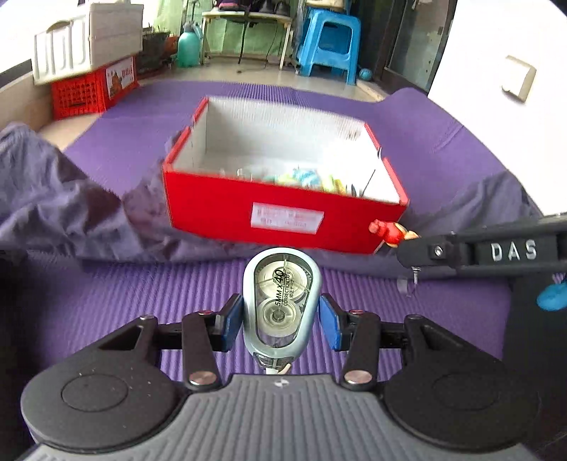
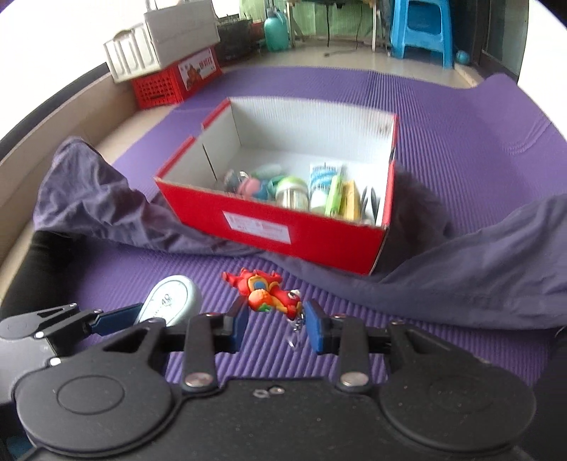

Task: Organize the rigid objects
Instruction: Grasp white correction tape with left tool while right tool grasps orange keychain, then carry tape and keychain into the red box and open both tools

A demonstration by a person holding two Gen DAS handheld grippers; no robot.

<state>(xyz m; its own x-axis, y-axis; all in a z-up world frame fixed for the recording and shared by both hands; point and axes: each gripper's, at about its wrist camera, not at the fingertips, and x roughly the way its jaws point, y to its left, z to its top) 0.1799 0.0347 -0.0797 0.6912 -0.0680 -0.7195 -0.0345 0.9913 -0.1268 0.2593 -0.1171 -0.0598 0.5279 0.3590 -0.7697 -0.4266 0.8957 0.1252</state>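
Observation:
A pale blue correction tape (image 1: 281,301) stands between the blue pads of my left gripper (image 1: 281,326); the left pad touches it, the right pad stands slightly off. It also shows in the right wrist view (image 2: 170,301). My right gripper (image 2: 274,324) is open around a red dragon keychain (image 2: 269,294) lying on the purple mat; its pads do not touch it. The keychain shows in the left wrist view (image 1: 389,230) beside the right gripper's finger. A red cardboard box (image 2: 283,227) with small items inside stands ahead; it also shows in the left wrist view (image 1: 283,216).
A purple-grey cloth (image 2: 460,276) lies crumpled around the box on the purple mat (image 2: 460,142). A red crate (image 2: 170,81) with a white bin on it stands far left. A blue stool (image 2: 421,32) and a green bottle (image 2: 276,33) stand at the back.

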